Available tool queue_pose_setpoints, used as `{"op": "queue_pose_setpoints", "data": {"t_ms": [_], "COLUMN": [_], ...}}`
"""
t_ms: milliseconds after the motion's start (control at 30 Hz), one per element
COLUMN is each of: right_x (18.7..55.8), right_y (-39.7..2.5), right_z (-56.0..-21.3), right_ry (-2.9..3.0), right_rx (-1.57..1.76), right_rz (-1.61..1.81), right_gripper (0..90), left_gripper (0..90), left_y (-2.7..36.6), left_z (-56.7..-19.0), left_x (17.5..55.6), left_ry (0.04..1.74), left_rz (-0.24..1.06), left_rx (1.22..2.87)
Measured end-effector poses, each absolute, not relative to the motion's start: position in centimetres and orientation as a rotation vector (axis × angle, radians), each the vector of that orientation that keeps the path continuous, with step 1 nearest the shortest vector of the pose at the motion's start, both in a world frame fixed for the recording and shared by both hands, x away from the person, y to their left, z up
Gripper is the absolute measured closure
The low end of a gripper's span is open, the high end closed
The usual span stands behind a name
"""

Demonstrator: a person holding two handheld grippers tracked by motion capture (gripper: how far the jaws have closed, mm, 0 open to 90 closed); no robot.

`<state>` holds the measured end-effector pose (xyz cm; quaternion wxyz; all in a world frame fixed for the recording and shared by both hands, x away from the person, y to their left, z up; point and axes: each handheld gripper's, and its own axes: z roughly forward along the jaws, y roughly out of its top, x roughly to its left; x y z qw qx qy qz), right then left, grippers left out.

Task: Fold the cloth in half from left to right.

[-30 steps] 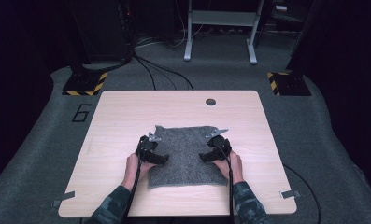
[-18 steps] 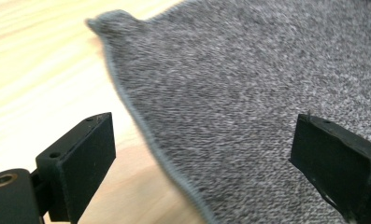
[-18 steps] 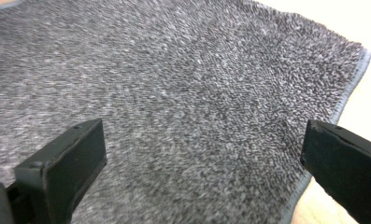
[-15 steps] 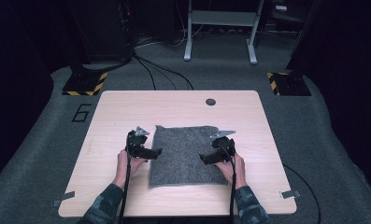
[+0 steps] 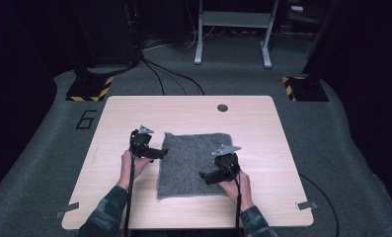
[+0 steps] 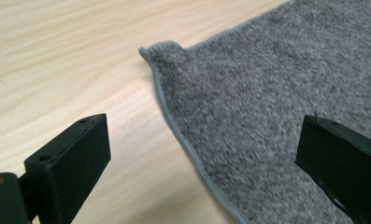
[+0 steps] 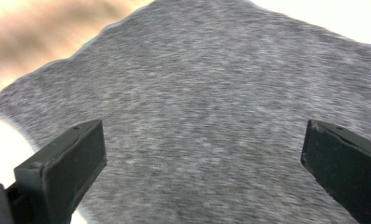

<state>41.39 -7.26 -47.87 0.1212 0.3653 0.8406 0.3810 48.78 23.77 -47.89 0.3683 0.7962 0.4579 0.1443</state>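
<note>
At frame bottom-center we've got the right gripper [image 5: 209,175] over the grey cloth [image 5: 193,158], jaws wide apart, empty. Left gripper [image 5: 160,153] at cloth's left edge, likewise spread. Cloth lies flat mid-table [image 5: 193,111]; flattening looks about done, w/ nothing gripped.
</note>
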Motion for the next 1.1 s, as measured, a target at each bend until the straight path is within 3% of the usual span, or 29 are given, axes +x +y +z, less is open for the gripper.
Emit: {"op": "queue_pose_setpoints", "data": {"t_ms": [400,833,1000,1100], "right_x": [39.3,37.3,36.5,36.0], "right_y": [-2.9,3.0,5.2,6.4], "right_z": [-48.4,-49.4,-49.7,-49.7], "right_ry": [2.539,2.642,2.660,2.662], "right_rx": [0.938,0.743,0.670,0.630], "right_rz": [1.110,1.083,1.077,1.061], "right_gripper": [1.7,7.9,16.3,27.0], "left_gripper": [3.7,12.5,15.1,16.7], "left_y": [23.8,22.9,22.5,22.3], "left_z": [-48.6,-49.5,-49.6,-49.8], "left_x": [51.6,54.7,55.5,56.0], "left_ry": [1.209,1.218,1.212,1.232], "left_rz": [0.349,0.340,0.352,0.332], "left_rx": [2.070,2.097,2.088,2.081]}}
